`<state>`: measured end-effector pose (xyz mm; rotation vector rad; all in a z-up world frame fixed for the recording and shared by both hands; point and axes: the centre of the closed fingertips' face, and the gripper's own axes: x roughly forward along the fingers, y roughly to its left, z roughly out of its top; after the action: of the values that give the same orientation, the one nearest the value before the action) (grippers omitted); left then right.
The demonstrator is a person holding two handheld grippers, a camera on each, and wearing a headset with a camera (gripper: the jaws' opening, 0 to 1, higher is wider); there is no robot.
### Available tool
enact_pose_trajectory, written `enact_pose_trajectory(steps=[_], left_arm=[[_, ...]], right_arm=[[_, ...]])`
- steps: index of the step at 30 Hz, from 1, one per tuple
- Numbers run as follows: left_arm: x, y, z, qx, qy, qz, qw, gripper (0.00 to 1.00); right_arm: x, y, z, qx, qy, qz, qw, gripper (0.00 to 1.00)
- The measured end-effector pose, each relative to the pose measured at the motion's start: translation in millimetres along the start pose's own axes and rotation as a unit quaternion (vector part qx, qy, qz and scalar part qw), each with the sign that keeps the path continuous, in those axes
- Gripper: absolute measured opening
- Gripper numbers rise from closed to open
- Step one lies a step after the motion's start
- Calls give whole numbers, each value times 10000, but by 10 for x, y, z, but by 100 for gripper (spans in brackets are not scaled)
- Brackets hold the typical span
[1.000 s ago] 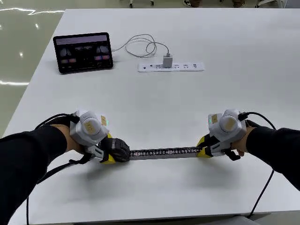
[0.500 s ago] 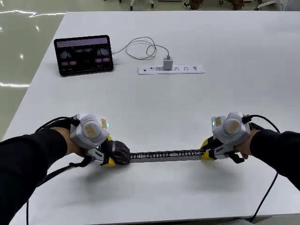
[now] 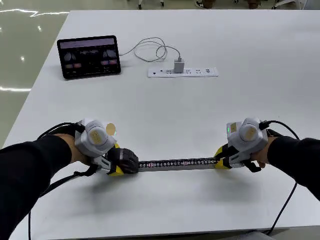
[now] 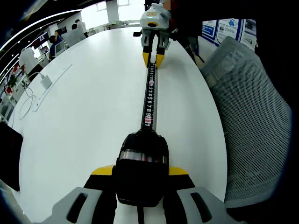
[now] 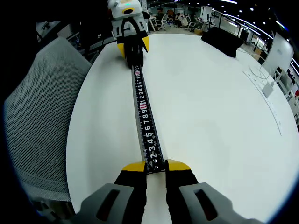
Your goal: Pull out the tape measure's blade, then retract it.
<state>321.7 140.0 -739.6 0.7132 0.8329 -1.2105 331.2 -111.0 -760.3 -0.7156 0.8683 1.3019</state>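
Black tape measure [image 3: 126, 161], its numbered blade [image 3: 177, 163] extended straight and flat.

Black numerals 2 to 9 read along the tape measure's blade [image 5: 145, 122], then a red-marked figure. Lettering on the tablet [image 3: 89, 55] is too small to read.

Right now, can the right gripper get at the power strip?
Probably not freely: the right gripper is shut on the blade tip. Nothing stands between it and the power strip.
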Motion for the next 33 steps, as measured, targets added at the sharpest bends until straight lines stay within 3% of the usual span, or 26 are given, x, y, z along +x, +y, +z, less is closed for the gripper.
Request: enact_pose_trajectory(steps=[23,25,33], left_arm=[[2,-20,29,-35,-27,24,10000,34],[-1,-24,36,139,23,28,9999,35],[-17,-27,57,-35,-299,87,9995,35]], right_arm=[[-7,0,-4,62,-49,26,10000,11],[-2,3,0,-3,-28,33,10000,11],[1,13,8,31,44,30,10000,12]])
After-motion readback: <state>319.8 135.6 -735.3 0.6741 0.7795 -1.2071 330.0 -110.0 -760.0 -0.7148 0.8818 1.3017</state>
